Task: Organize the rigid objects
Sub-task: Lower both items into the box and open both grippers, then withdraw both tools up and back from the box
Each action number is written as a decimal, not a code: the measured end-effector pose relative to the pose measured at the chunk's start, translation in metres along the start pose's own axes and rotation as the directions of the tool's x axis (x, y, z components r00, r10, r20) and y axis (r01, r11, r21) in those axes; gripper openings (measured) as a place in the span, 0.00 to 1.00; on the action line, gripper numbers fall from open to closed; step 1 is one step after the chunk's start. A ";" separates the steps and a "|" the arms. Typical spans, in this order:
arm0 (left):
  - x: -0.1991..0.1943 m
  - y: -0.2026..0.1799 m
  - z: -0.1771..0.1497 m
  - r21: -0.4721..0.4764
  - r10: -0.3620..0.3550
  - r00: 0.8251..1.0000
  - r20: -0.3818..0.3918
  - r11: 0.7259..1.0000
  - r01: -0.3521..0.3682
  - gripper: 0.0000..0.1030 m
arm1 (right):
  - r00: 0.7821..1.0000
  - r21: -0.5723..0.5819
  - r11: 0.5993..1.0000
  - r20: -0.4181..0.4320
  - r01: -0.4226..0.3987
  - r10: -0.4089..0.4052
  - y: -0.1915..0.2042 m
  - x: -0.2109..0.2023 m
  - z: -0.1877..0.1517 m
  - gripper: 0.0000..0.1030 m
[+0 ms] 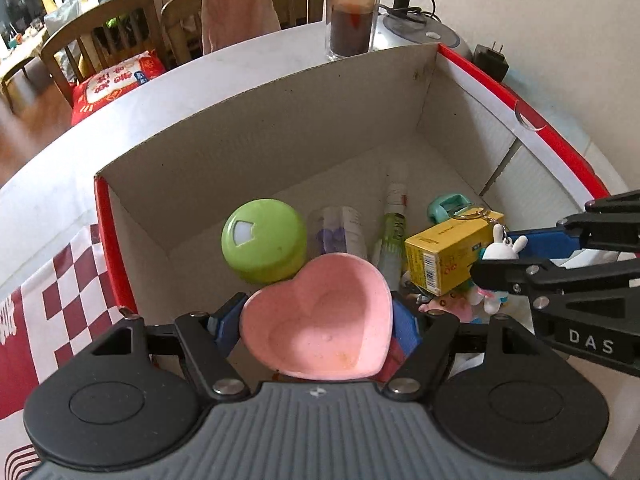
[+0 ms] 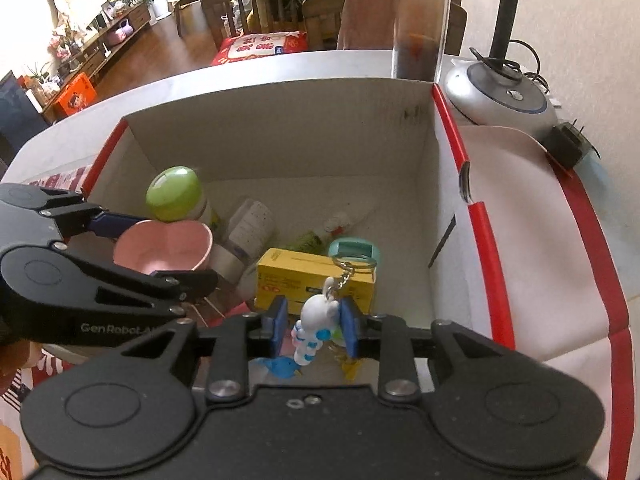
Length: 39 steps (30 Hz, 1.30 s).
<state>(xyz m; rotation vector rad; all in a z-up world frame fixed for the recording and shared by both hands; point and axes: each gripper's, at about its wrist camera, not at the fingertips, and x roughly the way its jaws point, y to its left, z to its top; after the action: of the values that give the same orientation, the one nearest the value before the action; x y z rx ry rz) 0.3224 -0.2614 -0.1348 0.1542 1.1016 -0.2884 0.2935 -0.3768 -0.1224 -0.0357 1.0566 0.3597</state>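
Note:
My left gripper (image 1: 318, 326) is shut on a pink heart-shaped dish (image 1: 320, 316) and holds it over the near left part of the cardboard box (image 1: 280, 148). The dish also shows in the right wrist view (image 2: 164, 246). My right gripper (image 2: 314, 324) is shut on a white rabbit keychain (image 2: 314, 328), held over the box above a yellow carton (image 2: 316, 280). In the left wrist view the rabbit (image 1: 502, 246) hangs between the right gripper's fingers (image 1: 520, 272). A green round container (image 1: 264, 240), a white bottle (image 1: 340, 232) and a tube (image 1: 394, 224) lie in the box.
A teal object (image 2: 352, 250) lies behind the yellow carton. A tall clear jar (image 2: 420, 24), a grey lamp base (image 2: 500, 96) and a black plug (image 2: 568, 144) stand beyond the box. Wooden chairs (image 1: 100, 40) stand past the table. A red checkered cloth (image 1: 52, 300) lies left of the box.

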 end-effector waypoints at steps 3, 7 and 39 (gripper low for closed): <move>-0.003 -0.002 -0.003 0.019 0.006 1.000 0.012 1.000 -0.006 0.72 | 1.000 0.002 1.000 0.011 -0.005 0.005 0.000 -0.004 0.000 0.41; -0.010 -0.004 -0.005 0.027 0.003 1.000 0.030 1.000 -0.004 0.72 | 1.000 0.011 1.000 0.028 -0.011 0.010 0.002 -0.009 0.000 0.50; -0.123 0.033 -0.064 -0.022 -0.159 0.944 0.289 0.985 0.172 0.73 | 0.955 0.014 1.000 0.296 0.021 -0.024 0.069 -0.115 -0.043 0.91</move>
<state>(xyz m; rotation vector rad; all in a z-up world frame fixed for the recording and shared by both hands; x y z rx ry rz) 0.2260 -0.1944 -0.0543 -0.0236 0.8329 -0.4214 0.1854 -0.3516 -0.0351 0.0155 0.7604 0.3268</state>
